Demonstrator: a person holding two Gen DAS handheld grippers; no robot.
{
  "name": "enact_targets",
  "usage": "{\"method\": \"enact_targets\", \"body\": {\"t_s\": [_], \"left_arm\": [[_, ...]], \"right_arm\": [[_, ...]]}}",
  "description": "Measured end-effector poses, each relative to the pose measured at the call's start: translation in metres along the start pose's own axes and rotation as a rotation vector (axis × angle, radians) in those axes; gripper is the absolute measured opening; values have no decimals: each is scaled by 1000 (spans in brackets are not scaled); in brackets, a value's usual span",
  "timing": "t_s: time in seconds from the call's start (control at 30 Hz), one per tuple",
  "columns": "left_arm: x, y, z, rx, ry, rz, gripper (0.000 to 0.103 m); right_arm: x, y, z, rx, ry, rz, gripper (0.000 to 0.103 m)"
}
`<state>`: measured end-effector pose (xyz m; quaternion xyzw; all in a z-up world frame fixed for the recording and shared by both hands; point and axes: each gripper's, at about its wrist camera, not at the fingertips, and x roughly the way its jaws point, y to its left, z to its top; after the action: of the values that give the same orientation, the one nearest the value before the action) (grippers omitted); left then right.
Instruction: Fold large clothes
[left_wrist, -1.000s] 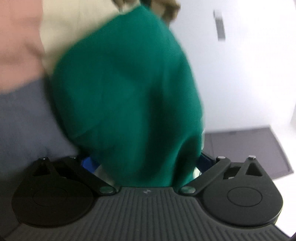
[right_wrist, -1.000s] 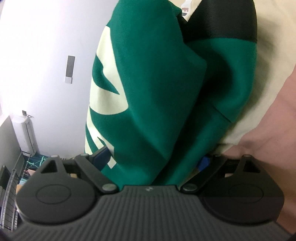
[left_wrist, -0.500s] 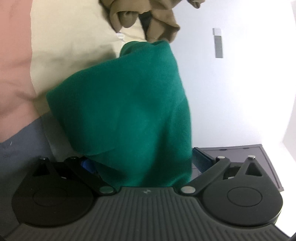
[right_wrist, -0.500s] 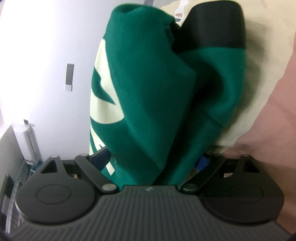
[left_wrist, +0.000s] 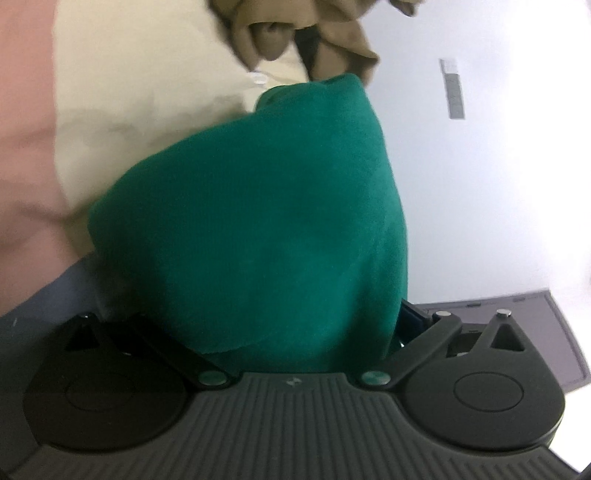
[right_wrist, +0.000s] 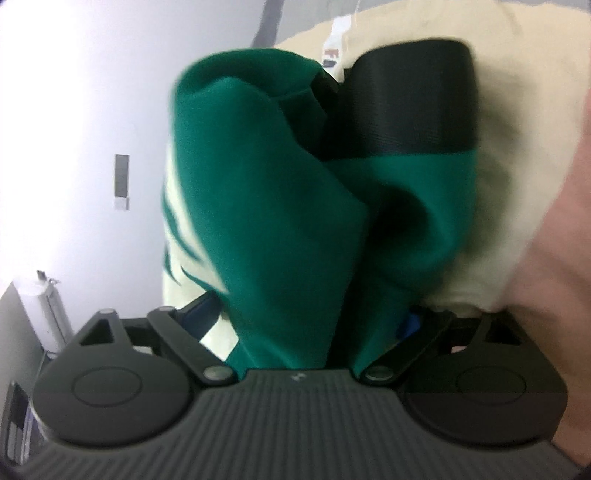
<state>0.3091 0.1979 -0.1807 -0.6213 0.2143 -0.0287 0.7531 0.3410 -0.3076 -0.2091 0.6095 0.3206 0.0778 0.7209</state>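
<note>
— What's changed? 
— The green sweatshirt (left_wrist: 258, 229) has swung lower, toward twelve o'clock over the cream bedding (left_wrist: 140, 110). Left tongs (left_wrist: 295, 332) and right tongs (right_wrist: 295, 325) stay clamped on it, still unfolded.

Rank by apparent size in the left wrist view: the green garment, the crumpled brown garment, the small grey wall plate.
1. Green fleece garment, though it is nearest the camera, so its size is exaggerated.
2. Crumpled brown garment, partly cut off.
3. Small grey wall plate.
</note>
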Motion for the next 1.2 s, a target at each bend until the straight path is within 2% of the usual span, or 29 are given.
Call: {"method": "enact_targets", "body": {"t_s": [0.13,0.23,0.27,0.3,0.4,0.5,0.67,0.9,0.97,1.2], "left_arm": [[6,-4,3,36,-15,7,93],[6,-9,2,87,-22,32,77],[5,-11,2,105,-26,30,69],[3,-14,1,125,-34,21,62],[0,-23,-1,181,-39,7,53],[-1,-22,1,175,-18,-17,50],[-17,-30,-2,179,10,-47,49],[-57,-56,-23,194,63,-107,49],[-65,-62,-34,189,88,-129,49],[-63,-118,-93,274,172,-209,49]], "right_arm": [[25,18,-1,-82,22,-46,103],[35,23,-3,-135,13,-36,103],[35,24,-3,-151,8,-25,96],[34,26,-4,-176,3,-9,80],[30,31,-1,-238,15,28,57],[19,40,3,-327,23,43,43],[-5,54,1,-449,41,59,36],[-59,80,4,-542,50,118,33],[-92,81,7,-573,48,136,33],[-171,91,52,-625,-55,175,33]]}}
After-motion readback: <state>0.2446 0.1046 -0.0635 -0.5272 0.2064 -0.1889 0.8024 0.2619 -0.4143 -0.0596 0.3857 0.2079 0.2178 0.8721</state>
